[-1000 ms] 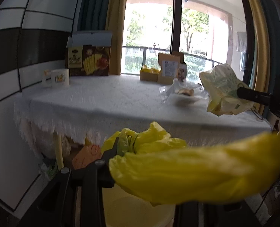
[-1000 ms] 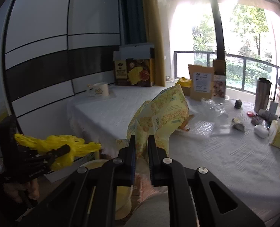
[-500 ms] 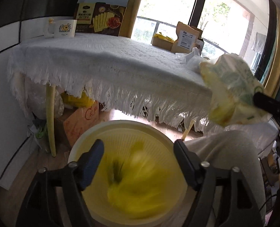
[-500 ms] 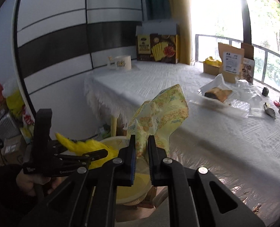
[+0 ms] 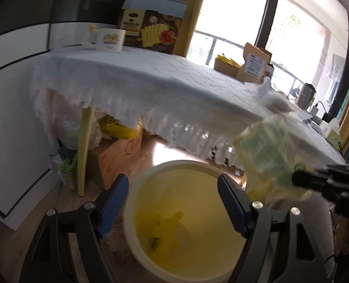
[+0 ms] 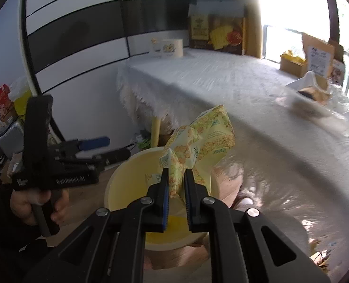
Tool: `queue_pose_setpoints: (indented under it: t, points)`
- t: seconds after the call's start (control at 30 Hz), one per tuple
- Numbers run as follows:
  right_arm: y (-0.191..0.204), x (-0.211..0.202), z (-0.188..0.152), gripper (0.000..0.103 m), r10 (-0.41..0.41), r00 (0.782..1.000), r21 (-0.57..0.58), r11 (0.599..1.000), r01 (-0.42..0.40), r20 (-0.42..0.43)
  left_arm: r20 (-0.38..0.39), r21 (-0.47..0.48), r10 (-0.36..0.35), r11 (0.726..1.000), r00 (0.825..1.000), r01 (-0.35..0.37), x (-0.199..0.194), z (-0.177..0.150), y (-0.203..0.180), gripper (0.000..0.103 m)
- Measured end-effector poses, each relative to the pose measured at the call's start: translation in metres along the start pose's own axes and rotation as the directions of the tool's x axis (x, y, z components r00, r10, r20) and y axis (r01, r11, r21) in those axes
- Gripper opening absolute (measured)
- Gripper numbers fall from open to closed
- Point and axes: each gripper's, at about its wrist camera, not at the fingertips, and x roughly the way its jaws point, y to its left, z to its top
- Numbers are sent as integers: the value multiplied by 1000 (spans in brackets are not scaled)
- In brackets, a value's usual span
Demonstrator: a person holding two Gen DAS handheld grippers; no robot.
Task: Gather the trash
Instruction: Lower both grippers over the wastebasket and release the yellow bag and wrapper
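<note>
We have just let the yellow plastic bag [image 5: 167,231] go: a second ago our left gripper [image 5: 173,204] was clamped on it at table height, and now its tongs stand wide apart over the cream waste bucket [image 5: 136,202], with nothing between them. The bag lies crumpled at the bottom of the bucket, so that piece of trash counts as collected.

Our right gripper [image 6: 176,184] has come down too and now hangs right above the bucket's mouth [image 6: 117,176], tongs pressed together on the neck of the printed yellow-green snack wrapper [image 6: 205,141]. The wrapper stands up out of the pinch, above the bucket's far rim, not yet inside.

We judge the next step to be releasing it there; more litter looks to remain on the white-clothed table [image 6: 221,80] beyond the bucket.
</note>
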Motion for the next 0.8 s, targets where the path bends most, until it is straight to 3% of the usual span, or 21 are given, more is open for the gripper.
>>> queue_pose_setpoints:
  t: [0.27,0.53,0.6,0.8]
  points:
    - [1,17,-2,30,24,999,23,999,-23,-48,15,20,27,999,1000,-28,-13,2,3,78]
    - [1,-4,-5,34,6,1000,30,1000,-6,-3,36,52,20,998,999,-21,-23,5,-14,78]
    - [-4,-10,-5,43,3,1000,39,999,-4,12,38,63,21,998,999,-23,-24,7,-19,78]
    - [-21,-34,-14,43,-22,999,73,997,18,48,48,101,14,995,999,-19,-26,13,-38,78]
